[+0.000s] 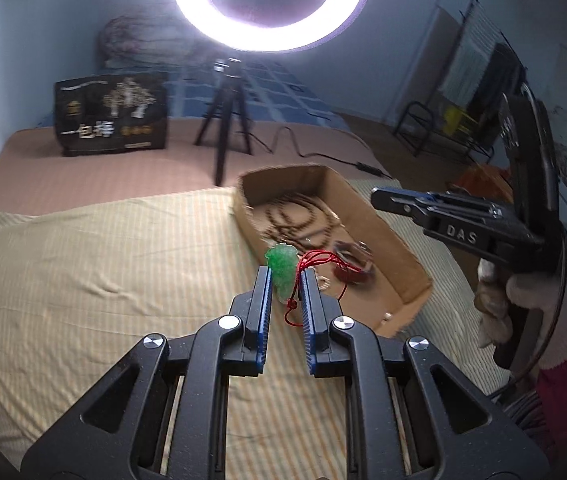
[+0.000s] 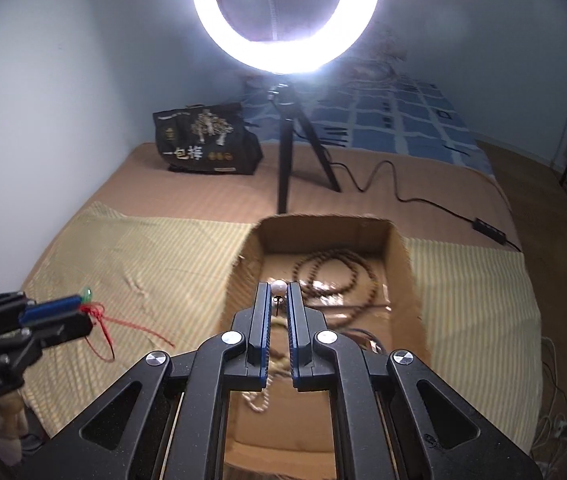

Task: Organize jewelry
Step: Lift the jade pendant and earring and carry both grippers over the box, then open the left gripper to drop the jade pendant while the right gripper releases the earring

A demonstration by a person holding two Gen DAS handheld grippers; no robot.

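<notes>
My left gripper (image 1: 286,275) is shut on a green jade pendant (image 1: 282,265) whose red cord (image 1: 315,261) hangs off to the right, held above the yellow striped cloth (image 1: 103,264) just left of the cardboard box (image 1: 379,224). In the right wrist view it (image 2: 79,304) shows at the left with the cord trailing. My right gripper (image 2: 278,289) is shut on a small white pearl earring (image 2: 278,287), held over the box (image 2: 399,272). Brown bead strands (image 2: 339,276) lie coiled in the box. In the left wrist view the right gripper (image 1: 383,196) is above the box's far side.
A ring light (image 2: 286,16) on a black tripod (image 2: 287,160) stands behind the box, its cable (image 2: 423,200) running right. A black printed bag (image 2: 203,140) sits at the back left by the wall. A dark metal rack (image 1: 443,128) stands on the floor at right.
</notes>
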